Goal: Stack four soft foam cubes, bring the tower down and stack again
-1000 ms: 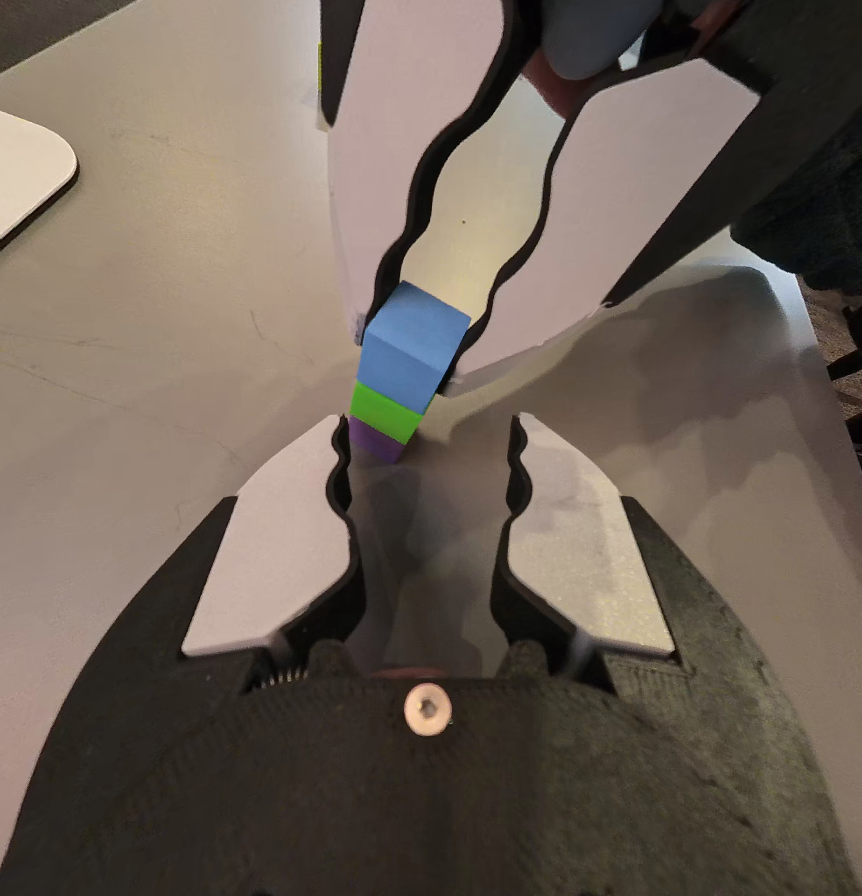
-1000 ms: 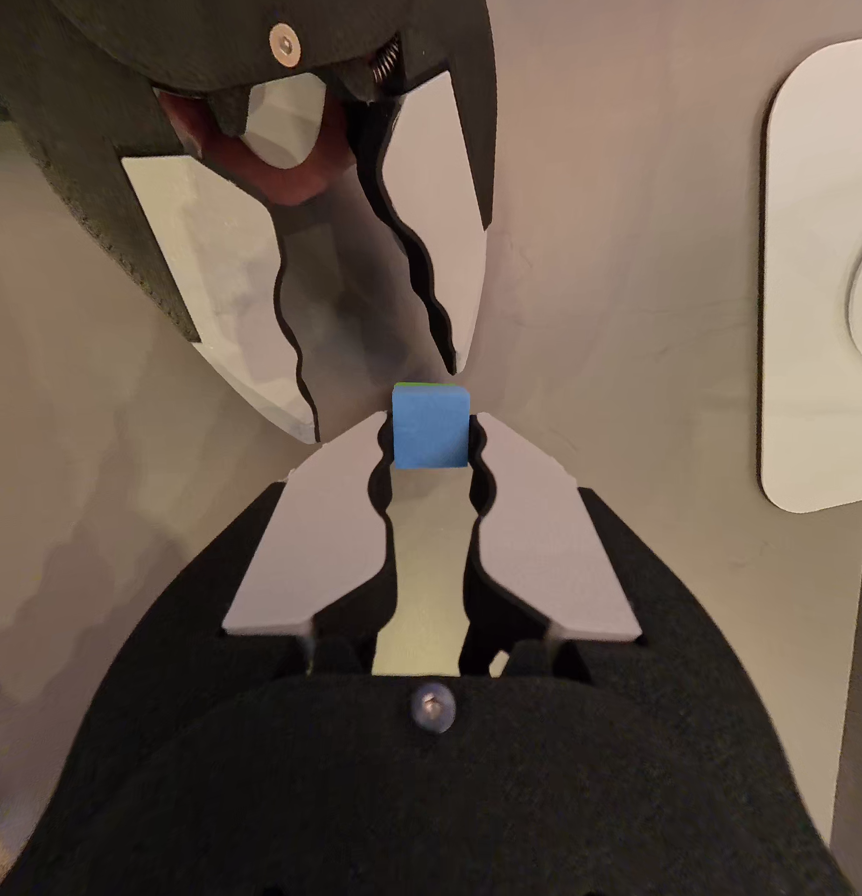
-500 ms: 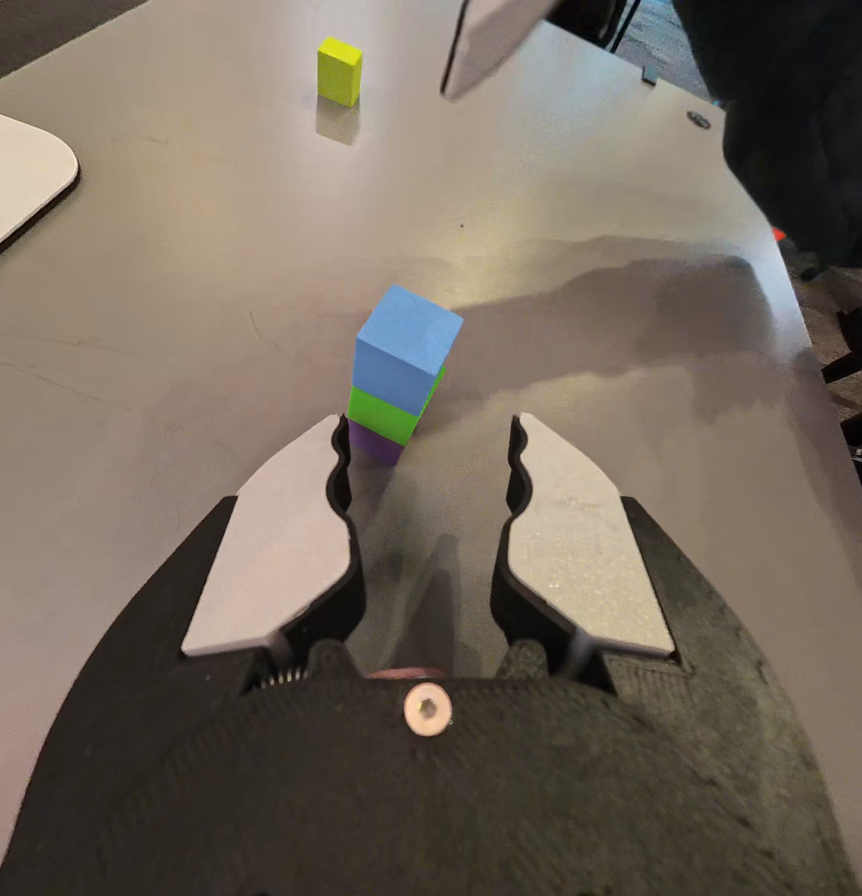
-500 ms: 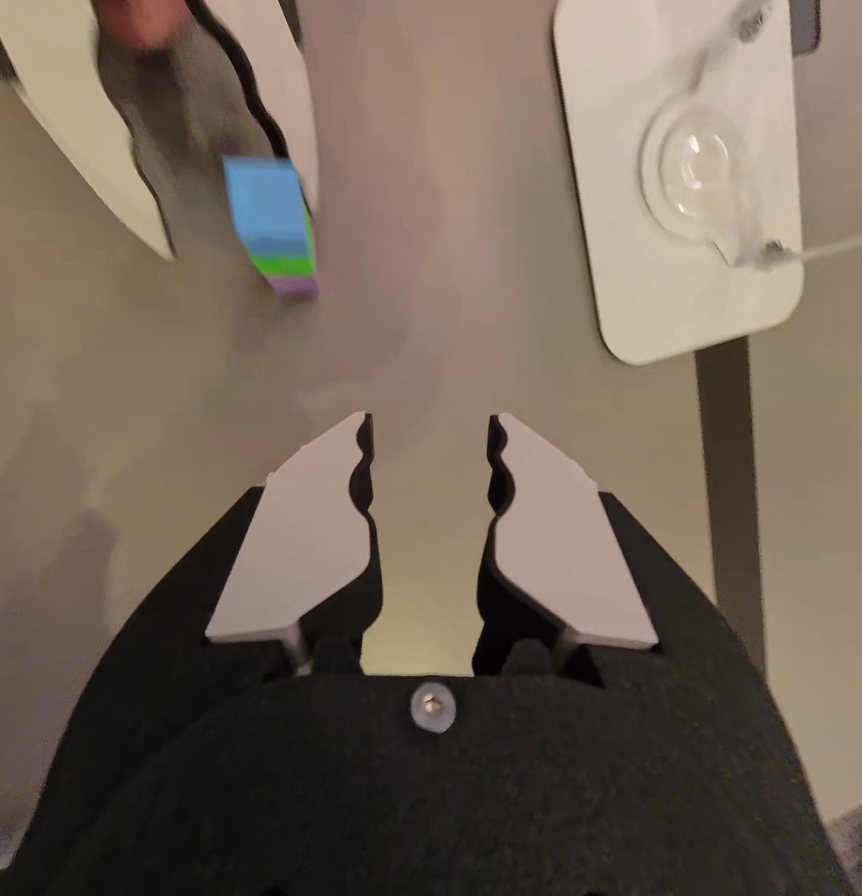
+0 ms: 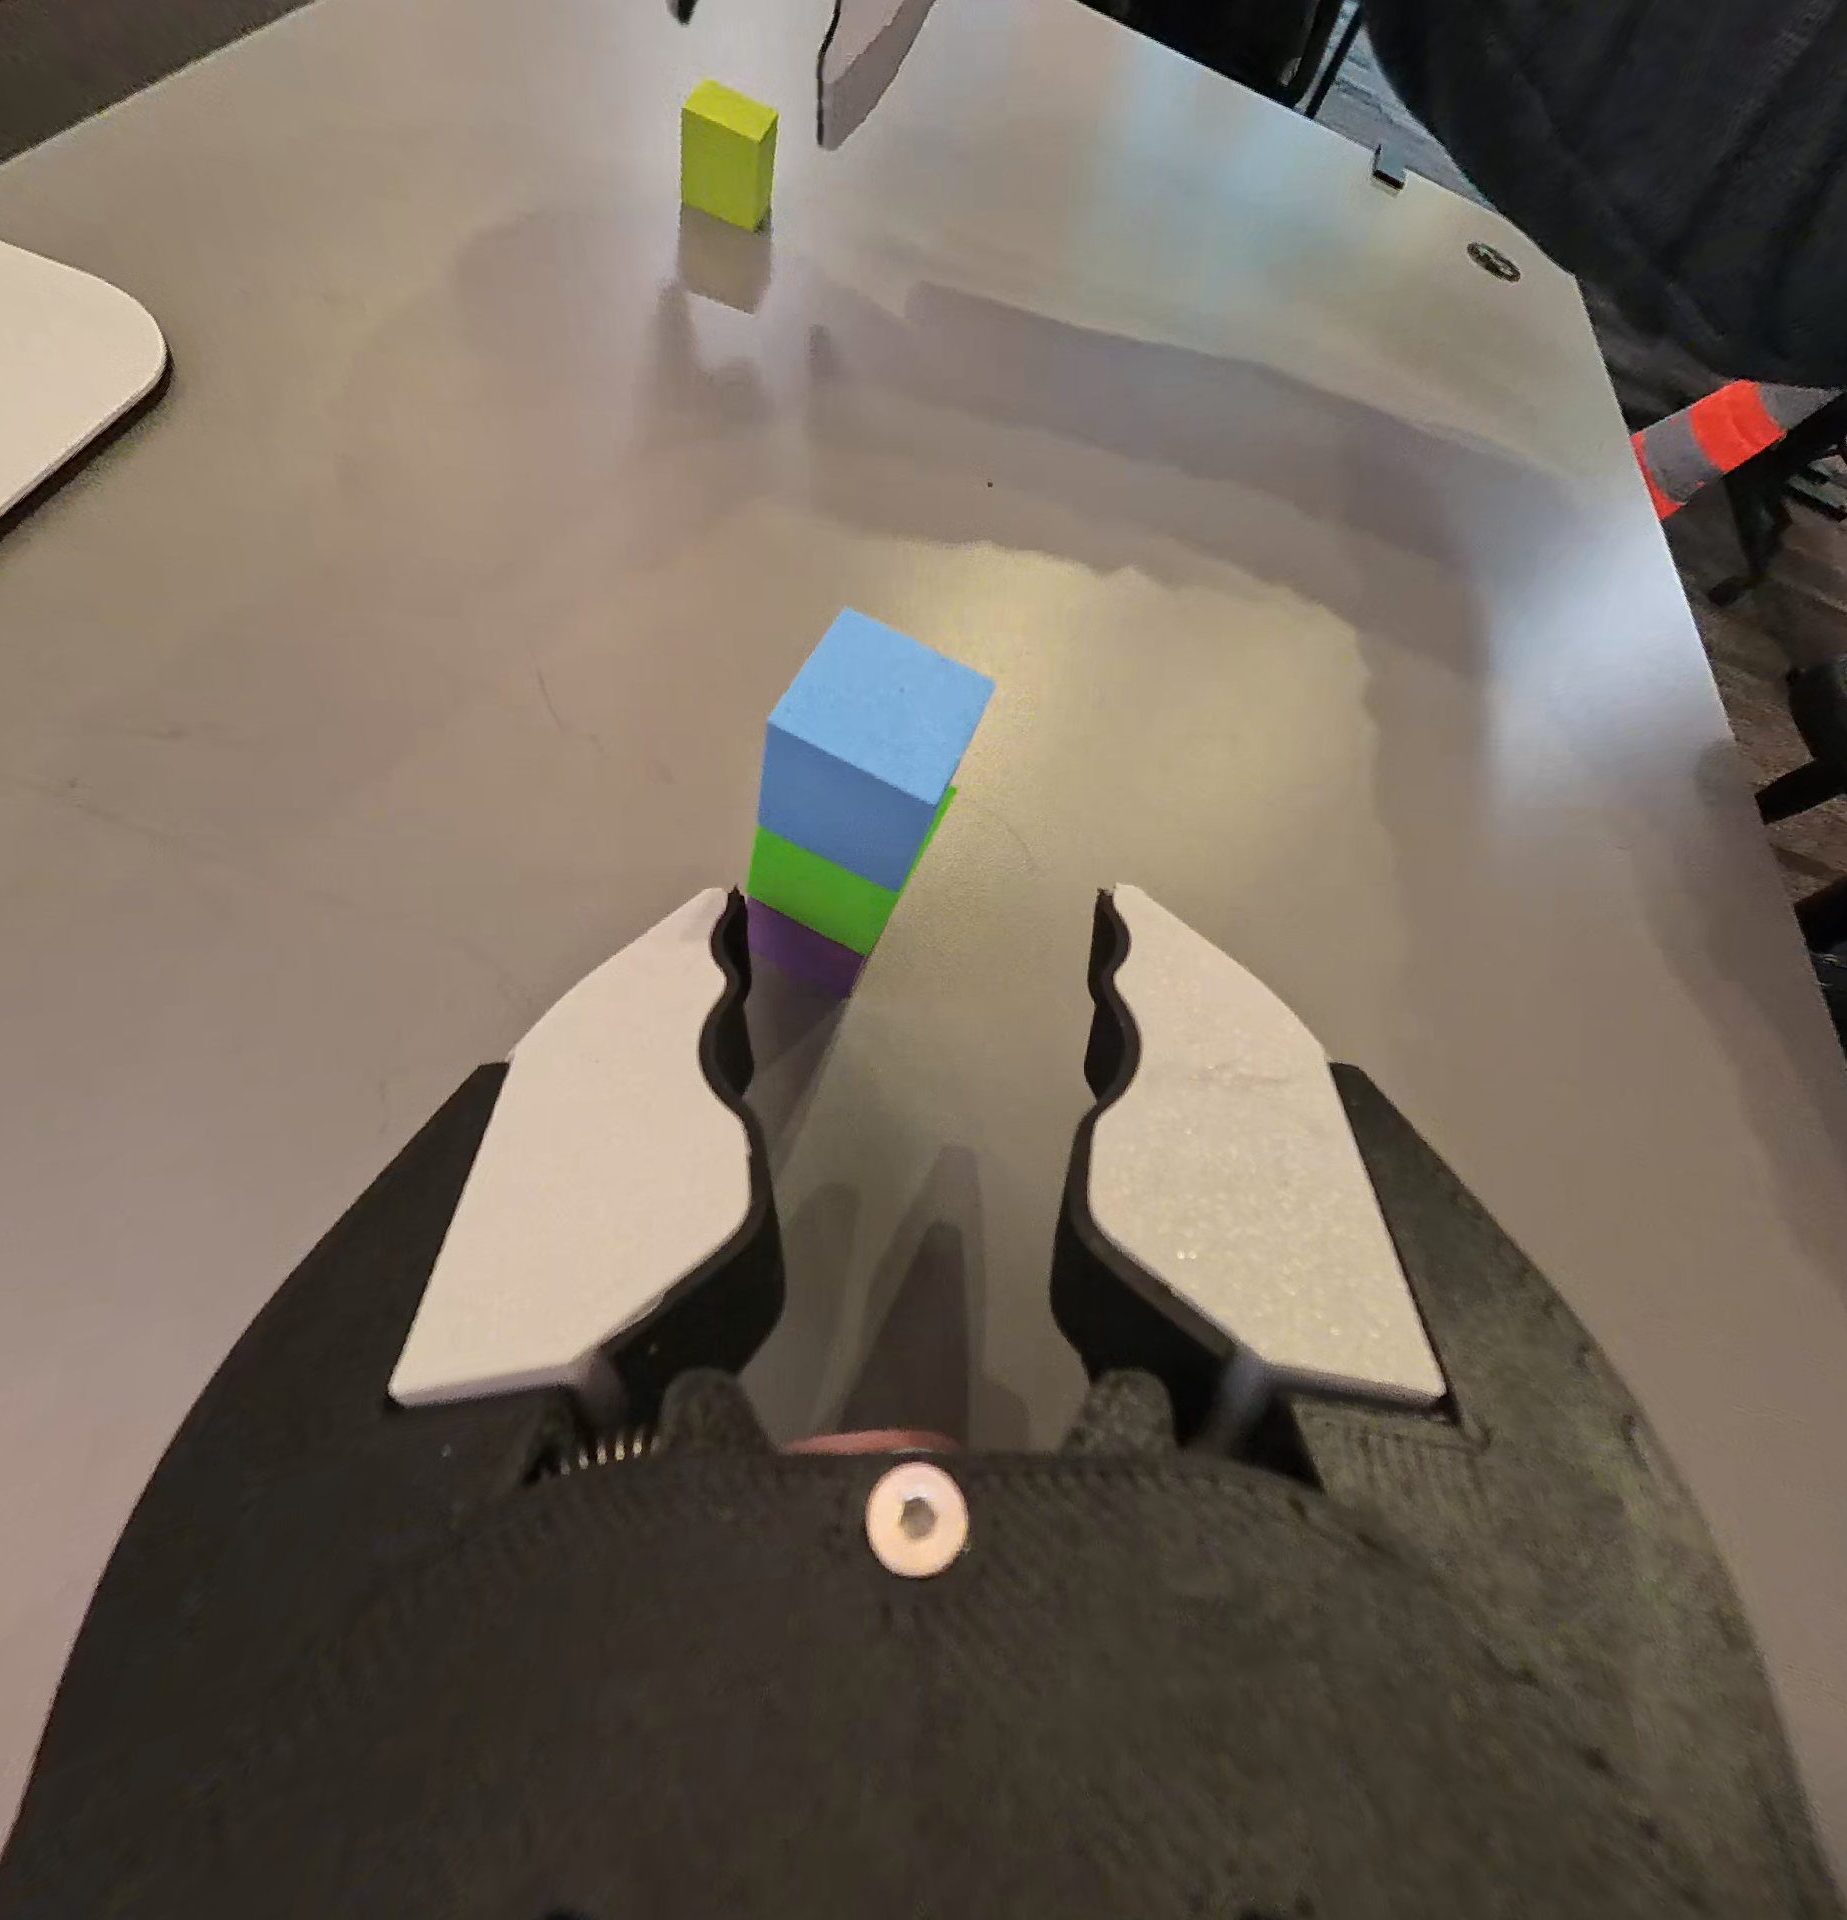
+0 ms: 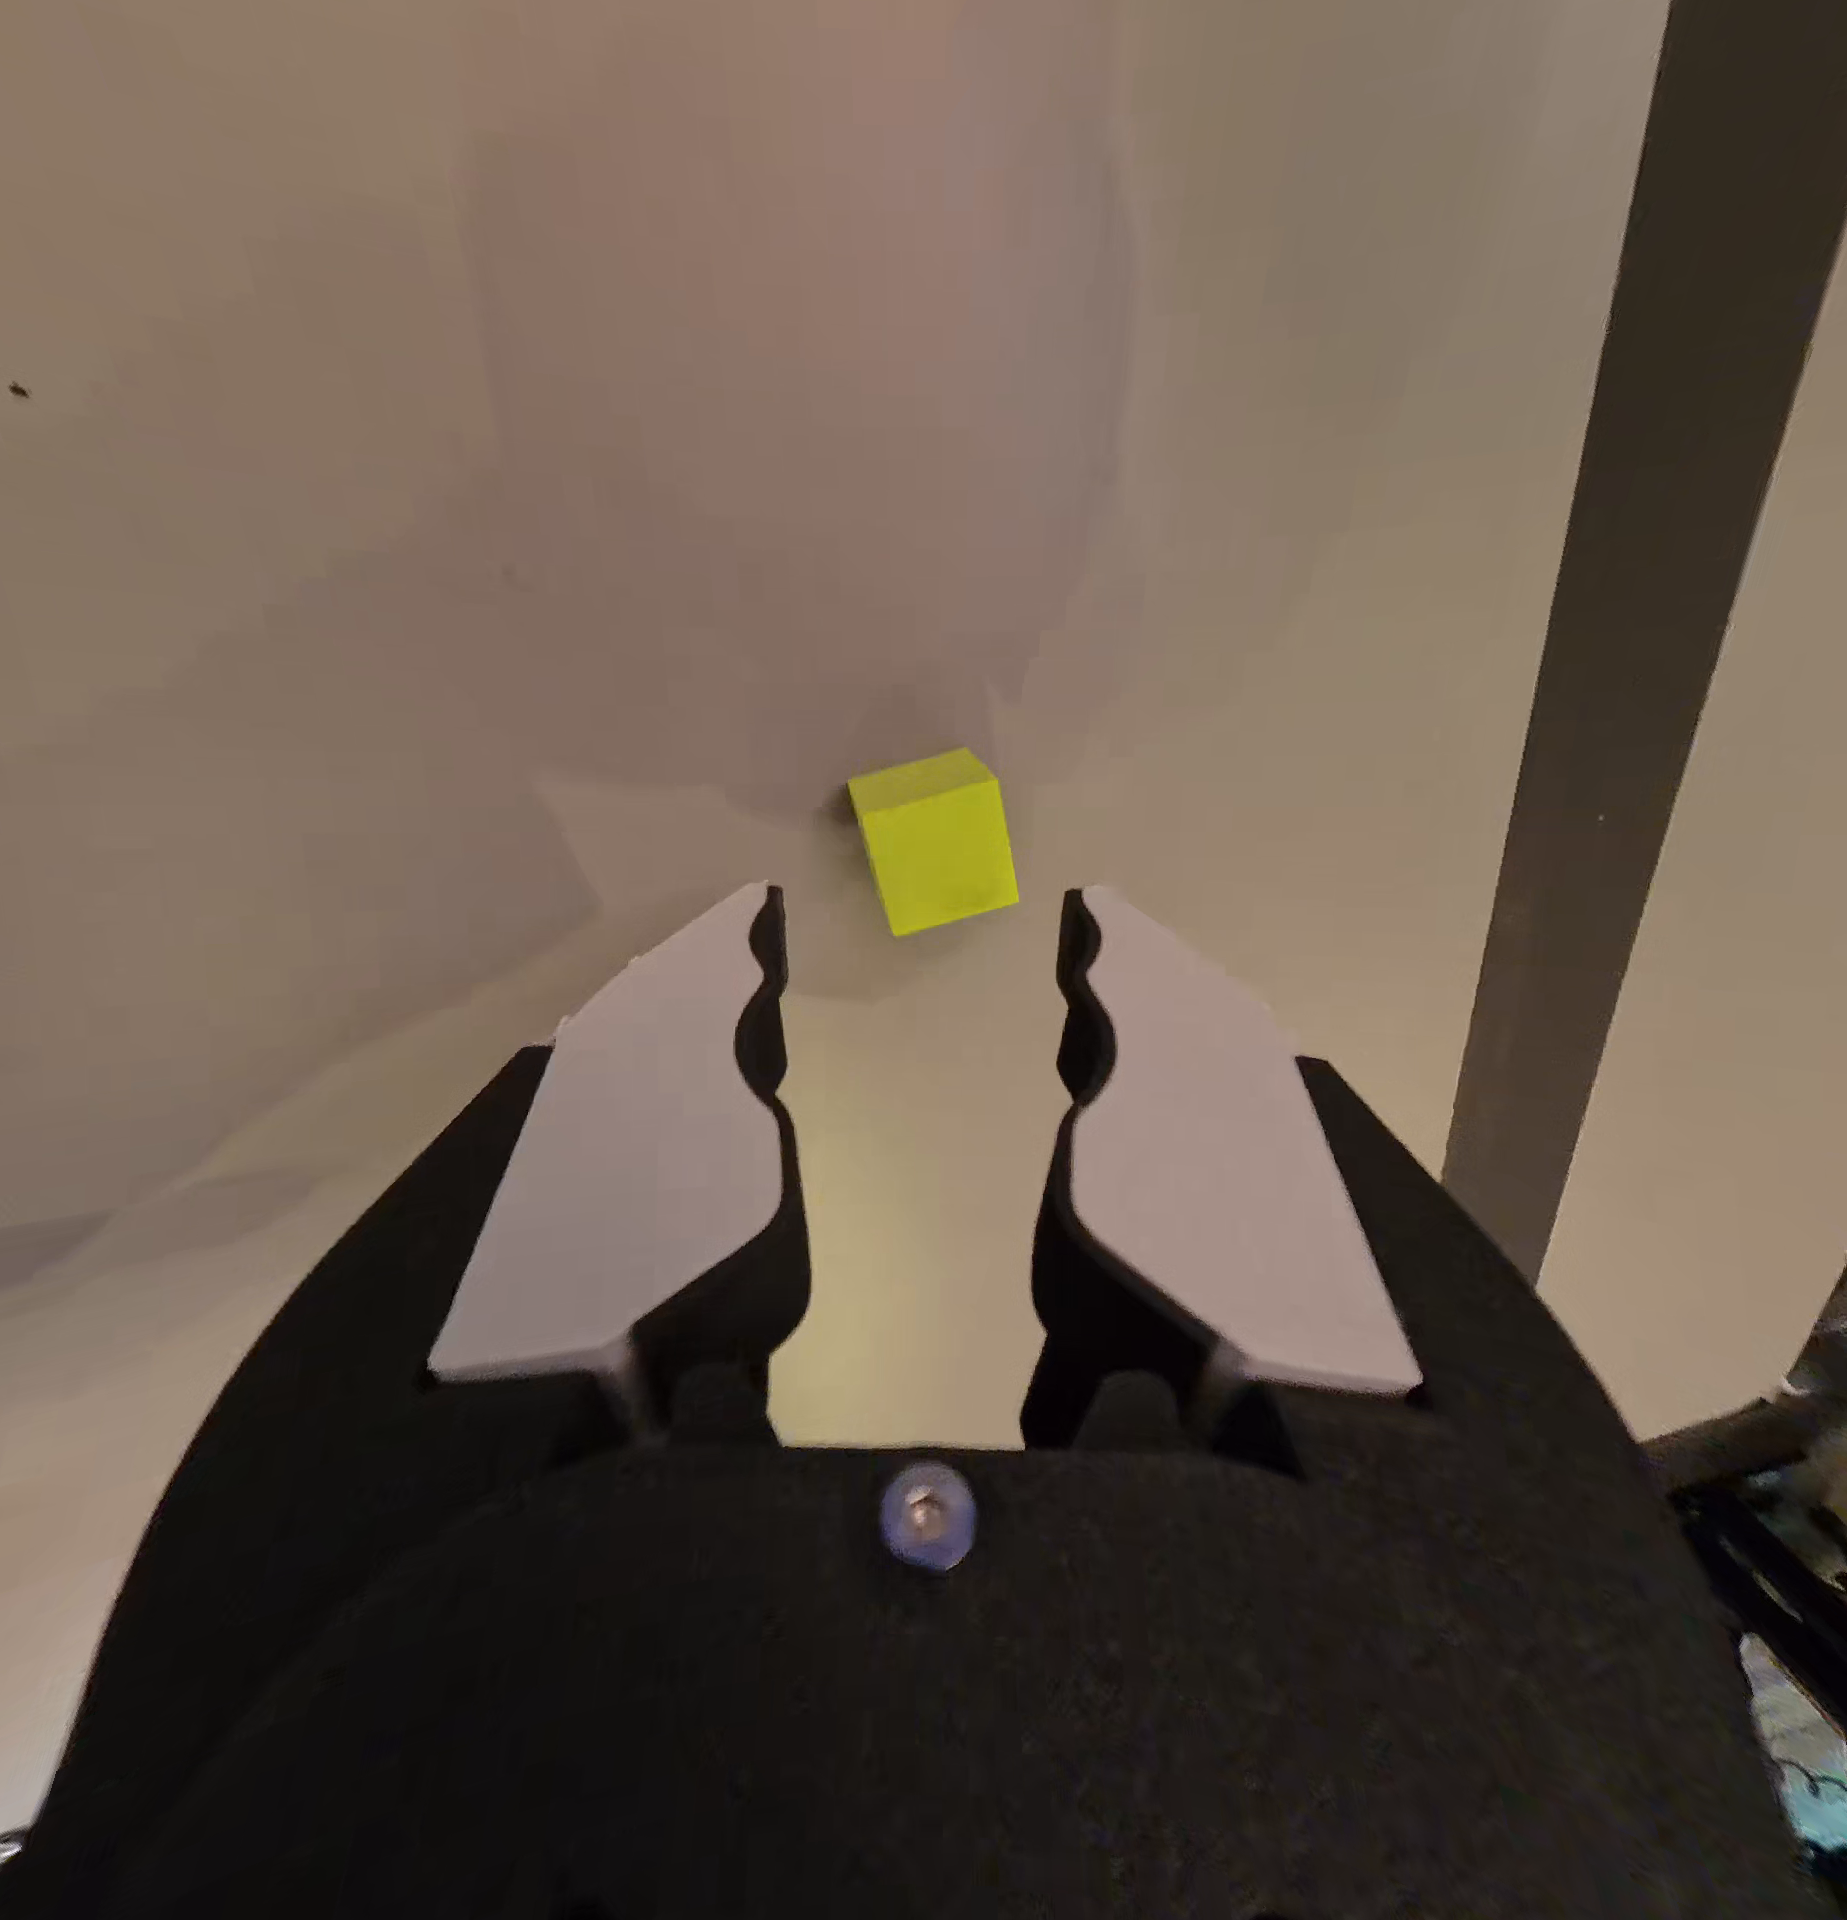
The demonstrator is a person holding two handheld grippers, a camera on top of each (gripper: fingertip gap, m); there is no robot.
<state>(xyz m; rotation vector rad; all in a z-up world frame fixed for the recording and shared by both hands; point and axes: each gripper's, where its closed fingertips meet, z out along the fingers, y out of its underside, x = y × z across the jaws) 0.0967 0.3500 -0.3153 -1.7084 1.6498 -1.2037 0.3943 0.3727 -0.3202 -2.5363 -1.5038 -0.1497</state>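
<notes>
A tower of three foam cubes stands on the grey table (image 5: 379,582): a blue cube (image 5: 862,753) on a green cube (image 5: 820,894) on a purple cube (image 5: 799,951). My left gripper (image 5: 914,904) is open and empty just in front of the tower, its left fingertip (image 5: 711,914) beside the purple cube. A yellow-green cube (image 5: 729,154) stands alone at the far end. In the right wrist view that cube (image 6: 934,842) lies just beyond my right gripper (image 6: 919,904), which is open and empty. One of the right gripper's fingertips (image 5: 862,62) shows above the yellow-green cube in the left wrist view.
A white rounded board (image 5: 36,384) lies at the table's left edge. A dark gap (image 6: 1646,623) between table panels runs past the right gripper. The table's right edge (image 5: 1667,582) drops to a floor with chair legs and an orange-striped pole (image 5: 1719,447).
My right gripper let go of the blue cube on the tower, pulled away and moved to the yellow-green cube. My left gripper has stayed put, open.
</notes>
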